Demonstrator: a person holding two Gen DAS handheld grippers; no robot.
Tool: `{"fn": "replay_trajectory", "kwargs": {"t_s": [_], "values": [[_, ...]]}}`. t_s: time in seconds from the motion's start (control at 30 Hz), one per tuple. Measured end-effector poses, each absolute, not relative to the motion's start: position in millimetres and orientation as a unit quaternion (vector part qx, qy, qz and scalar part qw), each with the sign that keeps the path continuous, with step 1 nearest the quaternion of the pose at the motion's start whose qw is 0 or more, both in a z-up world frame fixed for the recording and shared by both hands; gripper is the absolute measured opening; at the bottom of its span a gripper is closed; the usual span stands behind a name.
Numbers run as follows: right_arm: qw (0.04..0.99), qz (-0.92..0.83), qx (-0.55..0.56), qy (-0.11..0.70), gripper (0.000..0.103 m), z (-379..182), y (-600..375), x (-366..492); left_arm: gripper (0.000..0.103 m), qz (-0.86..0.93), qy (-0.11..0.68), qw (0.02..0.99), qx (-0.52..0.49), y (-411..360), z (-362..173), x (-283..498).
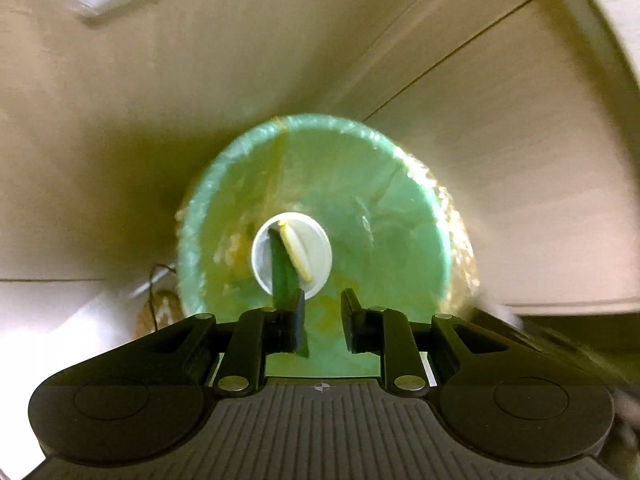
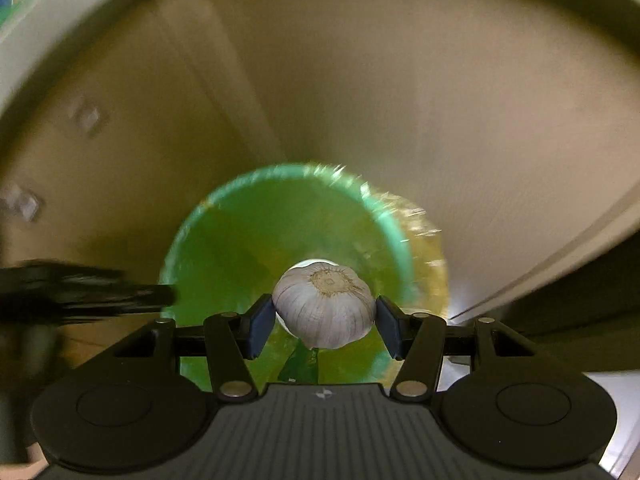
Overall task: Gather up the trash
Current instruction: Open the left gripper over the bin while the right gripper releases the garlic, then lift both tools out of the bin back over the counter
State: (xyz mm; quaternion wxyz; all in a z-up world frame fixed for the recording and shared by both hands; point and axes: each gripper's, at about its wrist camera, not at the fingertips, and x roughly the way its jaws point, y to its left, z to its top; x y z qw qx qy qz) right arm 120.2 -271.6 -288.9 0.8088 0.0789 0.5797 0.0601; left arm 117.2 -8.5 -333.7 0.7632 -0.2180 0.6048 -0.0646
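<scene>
Steeply down: right tongs (image 2: 325, 326) clamp garlic (image 2: 324, 312) over bin (image 2: 192, 232); left tongs (image 1: 323, 324) parted.

Dim, yellow-tinted light, fisheye bend, motion smear.
Black tongs (image 2: 325, 326) stay sharp; beyond them the round green plastic-lined bin (image 2: 224, 240) streaks at its rim, the cream panels (image 1: 500, 152) blur, corners darken, and a pale glare sits lower left.

Both wrist views look steeply down, close above the shared green-lined bin (image 1: 408, 200) (image 2: 224, 240).
</scene>
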Motion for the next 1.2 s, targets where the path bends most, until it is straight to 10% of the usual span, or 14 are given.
{"fn": "replay_trajectory", "kwargs": {"t_s": [0.33, 1.2], "values": [[0.739, 0.074, 0.141, 0.655, 0.058, -357, -225, 183, 0.022, -0.085, 0.569, 0.790, -0.213, 19, -277, 74], [0.866, 0.045, 0.067, 0.493, 0.064, -148, -217, 166, 0.022, -0.162, 0.431, 0.872, -0.165, 49, -100, 134]]}}
